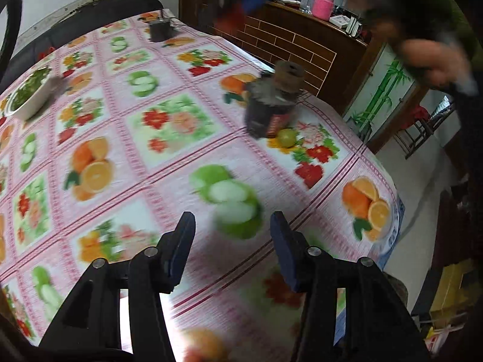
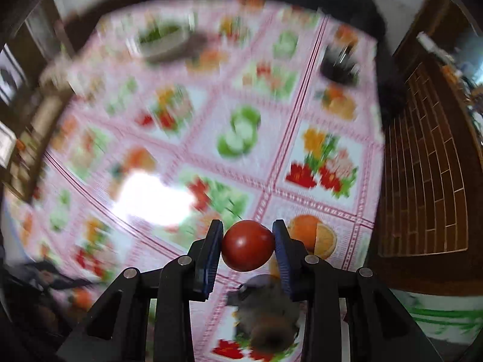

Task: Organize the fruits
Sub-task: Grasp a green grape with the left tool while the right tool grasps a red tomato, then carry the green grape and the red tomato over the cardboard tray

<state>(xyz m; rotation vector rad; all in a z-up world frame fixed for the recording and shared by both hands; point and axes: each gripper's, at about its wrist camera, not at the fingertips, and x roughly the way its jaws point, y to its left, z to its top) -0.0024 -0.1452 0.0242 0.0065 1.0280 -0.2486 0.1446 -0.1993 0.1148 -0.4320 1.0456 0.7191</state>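
My right gripper (image 2: pixel 248 244) is shut on a round red fruit (image 2: pixel 247 246) and holds it above the fruit-print tablecloth (image 2: pixel 211 120). My left gripper (image 1: pixel 232 226) is open and empty, low over the cloth (image 1: pixel 169 157). A small green fruit (image 1: pixel 286 137) lies on the table to the right, just in front of a dark jar (image 1: pixel 271 102). A white bowl of greens (image 1: pixel 28 95) stands at the far left and also shows blurred in the right wrist view (image 2: pixel 163 40). The hand with the right gripper shows blurred at the upper right of the left wrist view.
A second dark jar (image 1: pixel 161 28) stands at the far end of the table and shows in the right wrist view (image 2: pixel 339 66). A brown-capped jar (image 2: pixel 265 316) sits under the right gripper. A brown brick-pattern cabinet (image 2: pixel 428 166) stands past the table's right edge. A blue-white plate rim (image 1: pixel 394 235) is at the near right corner.
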